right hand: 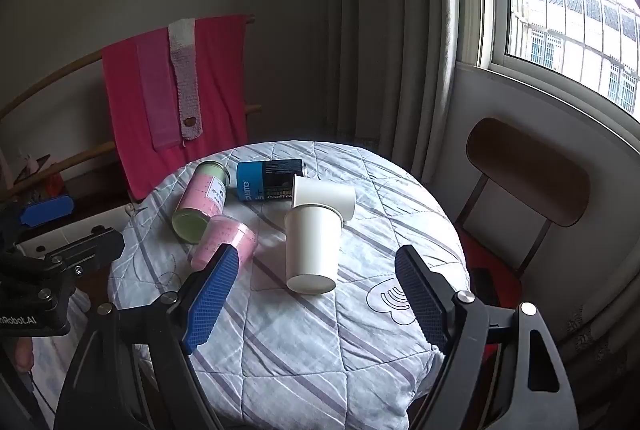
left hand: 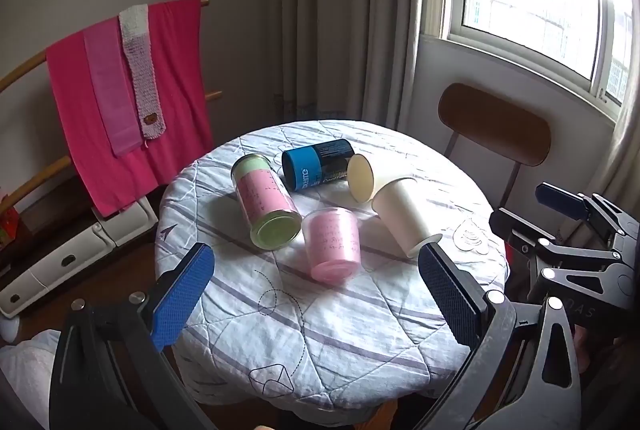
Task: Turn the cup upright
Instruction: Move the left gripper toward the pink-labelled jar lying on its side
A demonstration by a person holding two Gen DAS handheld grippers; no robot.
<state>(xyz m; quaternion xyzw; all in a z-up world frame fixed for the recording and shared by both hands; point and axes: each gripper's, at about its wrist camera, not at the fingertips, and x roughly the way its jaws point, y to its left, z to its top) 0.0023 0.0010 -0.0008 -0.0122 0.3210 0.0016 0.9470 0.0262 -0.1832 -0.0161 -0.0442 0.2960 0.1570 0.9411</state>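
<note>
Several cups lie on their sides on a round table (left hand: 320, 330) (right hand: 320, 350) with a quilted striped cloth. A pink cup (left hand: 332, 244) (right hand: 224, 242) lies nearest the front. A pink-and-green cup (left hand: 266, 206) (right hand: 202, 200) lies to its left. A blue-and-black cup (left hand: 316, 166) (right hand: 268, 180) lies behind. Two white paper cups lie at the right: one nearer (left hand: 404, 216) (right hand: 314, 246), one behind it (left hand: 362, 176) (right hand: 324, 198). My left gripper (left hand: 316, 290) is open and empty, above the table's front. My right gripper (right hand: 316, 298) is open and empty, straddling the nearer white cup from above the front.
A wooden chair (left hand: 494, 124) (right hand: 528, 172) stands behind the table on the right under a window. A rack with pink towels (left hand: 128, 102) (right hand: 176, 90) stands at the left. A white low unit (left hand: 68, 254) sits on the floor at the left.
</note>
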